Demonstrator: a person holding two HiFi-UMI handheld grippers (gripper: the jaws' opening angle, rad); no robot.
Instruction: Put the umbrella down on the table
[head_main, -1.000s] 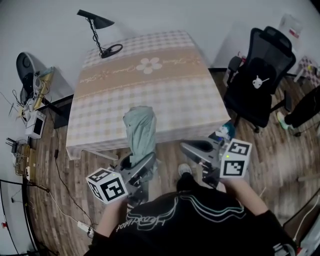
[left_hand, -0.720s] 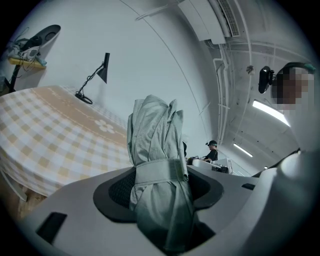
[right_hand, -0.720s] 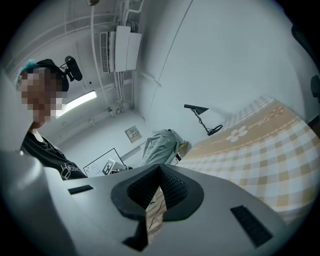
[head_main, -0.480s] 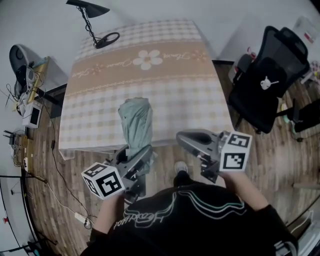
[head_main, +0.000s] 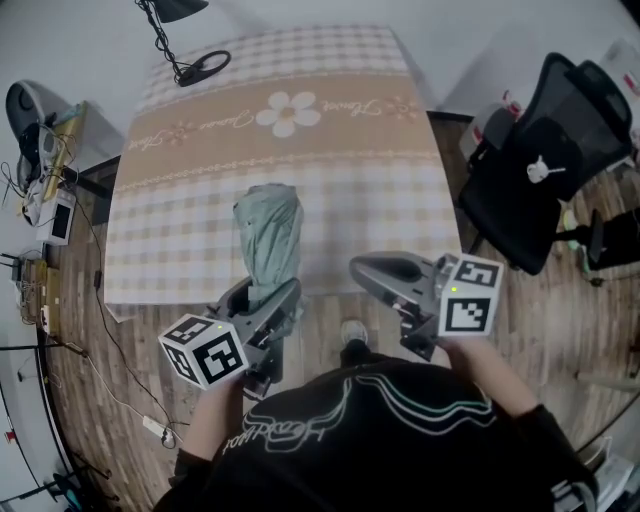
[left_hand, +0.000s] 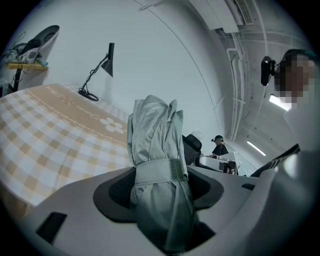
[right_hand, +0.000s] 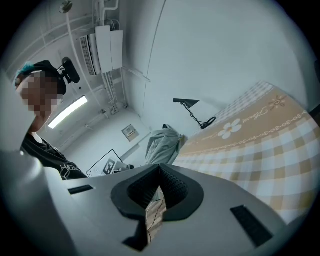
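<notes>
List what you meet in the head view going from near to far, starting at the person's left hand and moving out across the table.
left gripper → umbrella → flower print on the tablecloth → desk lamp

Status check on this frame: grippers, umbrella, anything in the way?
Left gripper shut on umbrella; right gripper shut, empty. Umbrella held at table's near edge, not yet down. Only a lamp, far corner.
</notes>
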